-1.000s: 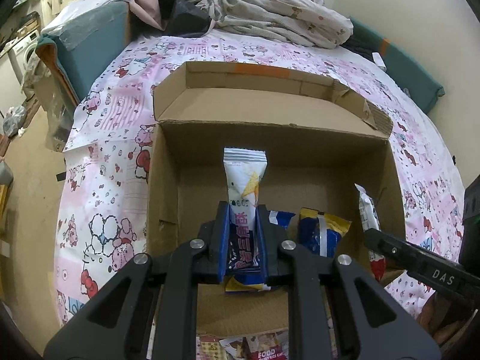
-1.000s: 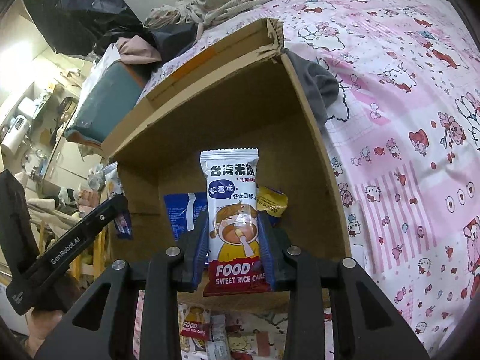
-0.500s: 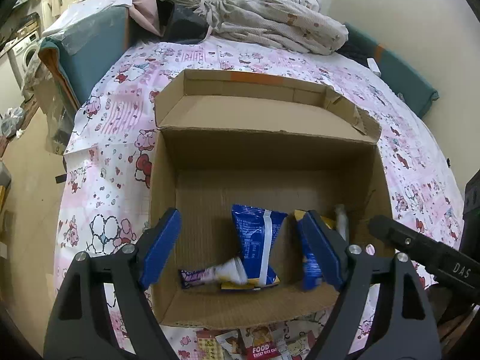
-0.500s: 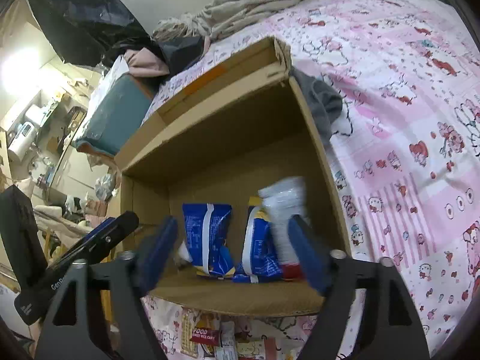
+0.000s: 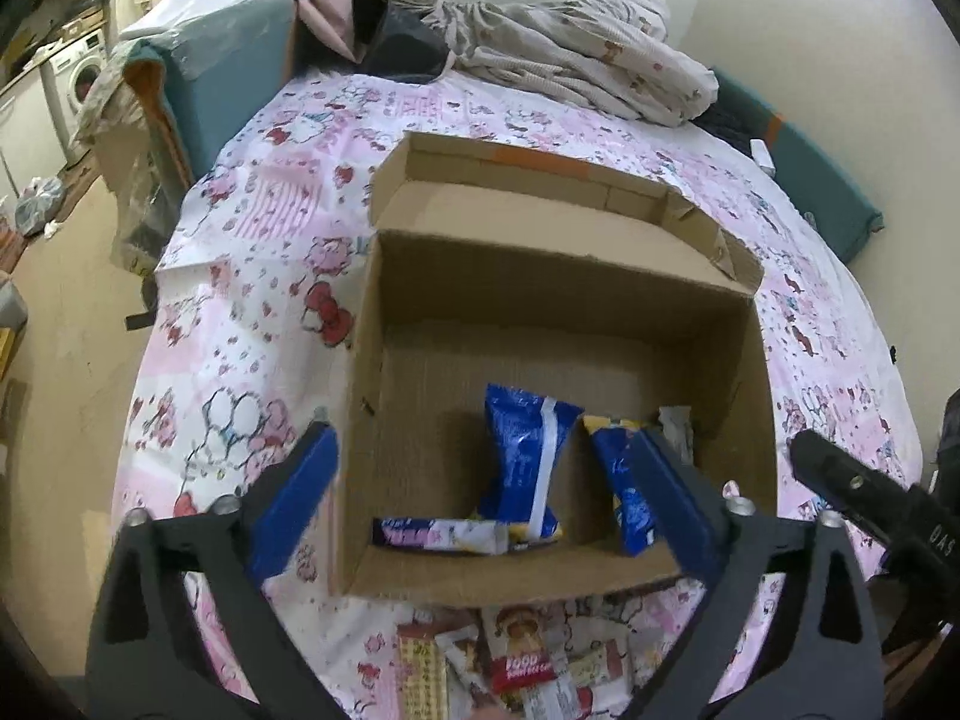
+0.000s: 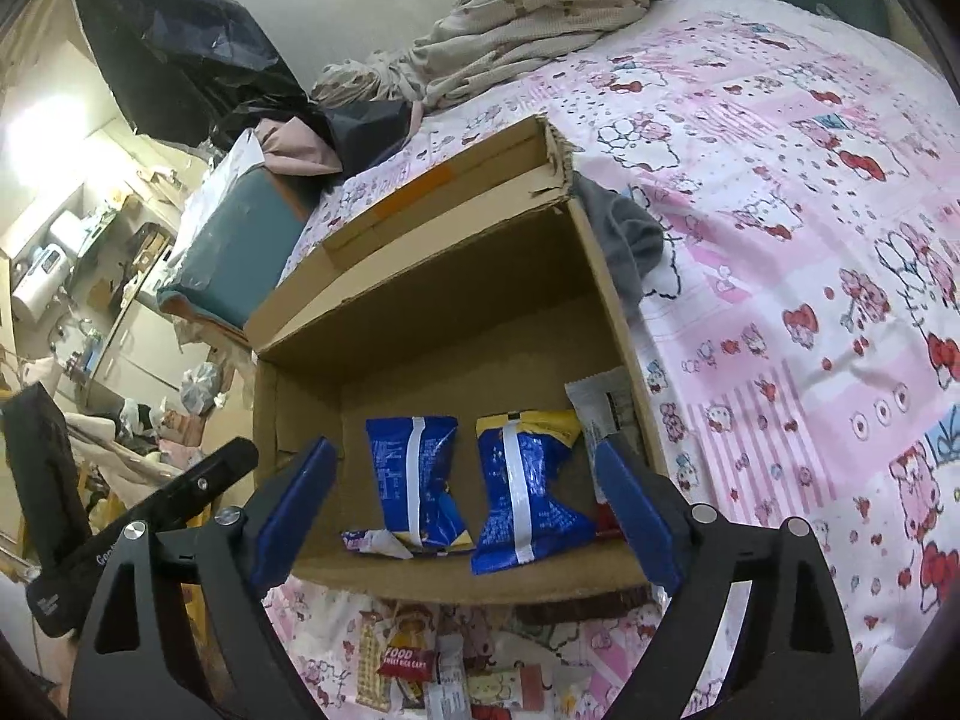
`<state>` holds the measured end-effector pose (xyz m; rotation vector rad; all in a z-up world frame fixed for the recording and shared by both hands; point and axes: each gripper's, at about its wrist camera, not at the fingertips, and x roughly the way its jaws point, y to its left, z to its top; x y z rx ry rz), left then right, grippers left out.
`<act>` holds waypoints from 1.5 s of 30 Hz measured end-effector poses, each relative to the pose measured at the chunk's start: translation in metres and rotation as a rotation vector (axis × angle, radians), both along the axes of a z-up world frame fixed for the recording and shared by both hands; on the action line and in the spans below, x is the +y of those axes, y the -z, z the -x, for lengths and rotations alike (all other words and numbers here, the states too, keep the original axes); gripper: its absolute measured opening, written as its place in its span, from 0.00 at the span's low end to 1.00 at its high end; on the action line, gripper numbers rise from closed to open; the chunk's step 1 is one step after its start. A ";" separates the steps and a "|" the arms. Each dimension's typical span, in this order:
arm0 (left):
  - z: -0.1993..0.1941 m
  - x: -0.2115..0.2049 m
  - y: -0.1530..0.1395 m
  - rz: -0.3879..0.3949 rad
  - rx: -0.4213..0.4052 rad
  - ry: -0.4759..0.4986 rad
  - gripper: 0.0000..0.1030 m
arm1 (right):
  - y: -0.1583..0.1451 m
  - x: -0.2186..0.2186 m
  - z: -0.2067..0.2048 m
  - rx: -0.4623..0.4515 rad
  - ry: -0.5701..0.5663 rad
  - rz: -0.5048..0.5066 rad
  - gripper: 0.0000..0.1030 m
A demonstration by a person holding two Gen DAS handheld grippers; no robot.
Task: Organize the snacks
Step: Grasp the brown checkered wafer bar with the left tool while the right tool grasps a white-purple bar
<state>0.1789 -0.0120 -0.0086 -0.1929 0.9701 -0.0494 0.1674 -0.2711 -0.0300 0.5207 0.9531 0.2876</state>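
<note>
An open cardboard box sits on the pink patterned bedsheet. Inside lie two blue snack bags, a purple-and-white bar flat at the front left, and a white rice cake pack against the right wall. My left gripper is open and empty, above the box's front edge. My right gripper is open and empty, also above the front edge. Several loose snack packs lie on the sheet in front of the box.
A crumpled blanket lies at the bed's far end. A teal box stands at the far left by the bed edge. A grey cloth lies beside the box's right wall. The floor drops off to the left.
Both grippers opened and let go of their packs, which dropped into the box. Both grippers pulled back and up from the box.
</note>
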 end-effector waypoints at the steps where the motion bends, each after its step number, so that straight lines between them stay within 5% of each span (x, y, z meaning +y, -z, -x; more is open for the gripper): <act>1: 0.003 0.001 0.001 0.003 0.004 -0.003 0.97 | -0.001 -0.001 0.003 0.001 0.001 -0.001 0.88; 11: 0.044 0.026 0.000 -0.009 0.015 -0.109 0.97 | -0.005 -0.002 0.029 0.006 -0.011 0.021 0.88; 21: 0.074 0.027 -0.003 -0.043 0.035 -0.064 0.97 | -0.003 -0.004 0.063 0.035 -0.007 0.041 0.88; 34: 0.098 0.028 0.020 -0.031 0.130 -0.041 0.97 | 0.034 -0.012 0.088 0.227 -0.037 0.125 0.88; 40: 0.095 0.030 0.030 -0.036 0.167 -0.055 0.97 | 0.050 -0.025 0.087 0.319 0.005 0.083 0.88; 45: 0.094 0.035 0.035 -0.035 0.189 -0.070 0.96 | 0.076 0.000 0.078 0.432 -0.104 0.128 0.66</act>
